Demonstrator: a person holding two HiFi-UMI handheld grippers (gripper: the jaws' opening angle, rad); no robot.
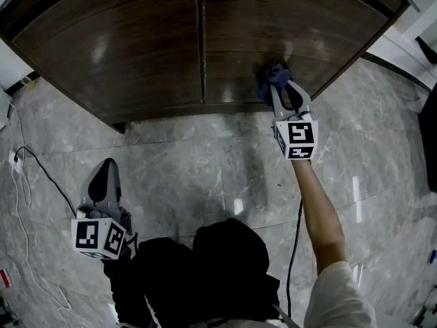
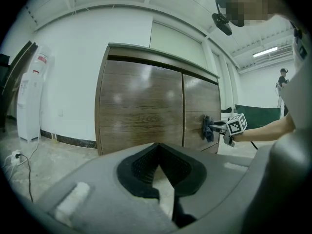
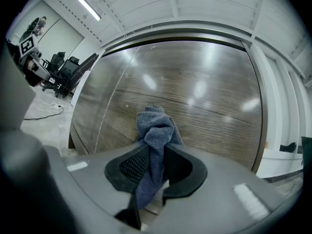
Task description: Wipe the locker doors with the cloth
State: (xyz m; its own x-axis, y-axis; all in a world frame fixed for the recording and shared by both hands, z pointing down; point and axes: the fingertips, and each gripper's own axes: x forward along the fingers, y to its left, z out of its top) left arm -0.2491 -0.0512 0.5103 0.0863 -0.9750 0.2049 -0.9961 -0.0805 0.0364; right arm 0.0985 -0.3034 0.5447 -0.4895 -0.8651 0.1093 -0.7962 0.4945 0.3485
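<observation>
Shows a glossy grey marble floor (image 1: pixel 205 162), white walls (image 2: pixel 73 67), a white water dispenser (image 2: pixel 30 101), dark office chairs (image 3: pixel 66 62) and ceiling strip lights (image 3: pixel 90 8).

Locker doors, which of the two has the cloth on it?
The door on the person's right: the right gripper presses the blue cloth against it.

Locker doors (image 1: pixel 136 46) cut off at top
</observation>
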